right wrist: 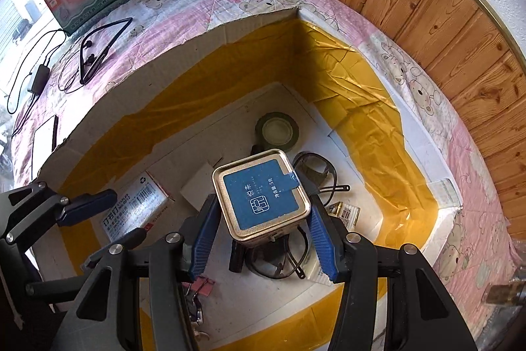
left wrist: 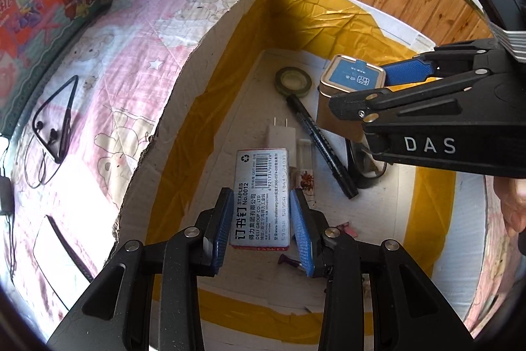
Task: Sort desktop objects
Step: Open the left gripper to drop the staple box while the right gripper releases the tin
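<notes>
Staple box (left wrist: 261,198) sits clamped in my left tongs (left wrist: 263,227); right tongs (right wrist: 263,222) at two o'clock grasp the tea tin (right wrist: 261,198).

Both my cameras are looking steeply down along my fingers into the open cardboard box (left wrist: 184,107), from close above it. My left view is facing the box's far corner, my right fingers (left wrist: 406,69) entering from its right. My right view is sharing that box floor, my left fingers (right wrist: 88,203) showing at its left.
</notes>
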`<state>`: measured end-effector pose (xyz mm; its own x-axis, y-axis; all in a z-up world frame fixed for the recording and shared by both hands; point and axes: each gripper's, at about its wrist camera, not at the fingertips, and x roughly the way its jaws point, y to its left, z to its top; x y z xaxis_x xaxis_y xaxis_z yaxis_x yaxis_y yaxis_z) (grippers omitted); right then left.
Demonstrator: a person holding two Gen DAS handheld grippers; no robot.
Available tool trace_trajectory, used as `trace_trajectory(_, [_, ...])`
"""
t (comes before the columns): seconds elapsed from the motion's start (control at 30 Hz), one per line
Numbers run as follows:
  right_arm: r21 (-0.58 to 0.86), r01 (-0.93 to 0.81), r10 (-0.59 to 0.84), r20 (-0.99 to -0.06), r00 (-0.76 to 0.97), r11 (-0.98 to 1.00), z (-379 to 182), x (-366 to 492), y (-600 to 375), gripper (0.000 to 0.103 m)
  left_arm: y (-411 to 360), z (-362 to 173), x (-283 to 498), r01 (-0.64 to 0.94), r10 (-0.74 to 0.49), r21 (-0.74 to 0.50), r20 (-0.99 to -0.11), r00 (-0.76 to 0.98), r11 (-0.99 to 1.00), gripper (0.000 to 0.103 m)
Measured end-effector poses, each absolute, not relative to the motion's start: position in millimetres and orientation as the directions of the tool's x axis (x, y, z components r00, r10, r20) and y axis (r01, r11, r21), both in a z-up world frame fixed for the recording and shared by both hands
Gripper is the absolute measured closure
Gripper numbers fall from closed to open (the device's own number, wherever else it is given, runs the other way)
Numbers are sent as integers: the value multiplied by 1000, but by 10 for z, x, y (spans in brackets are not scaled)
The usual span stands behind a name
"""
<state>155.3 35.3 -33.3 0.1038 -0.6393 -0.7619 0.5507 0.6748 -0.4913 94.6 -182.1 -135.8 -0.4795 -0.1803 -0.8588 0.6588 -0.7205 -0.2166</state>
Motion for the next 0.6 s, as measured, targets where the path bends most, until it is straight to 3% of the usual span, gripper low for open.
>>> trace_trajectory(0.6, [-504, 586, -671, -736, 93, 634, -333, 1609, 122, 44, -1905, -1350, 972, 673, -155, -267, -853, -498, -689, 66])
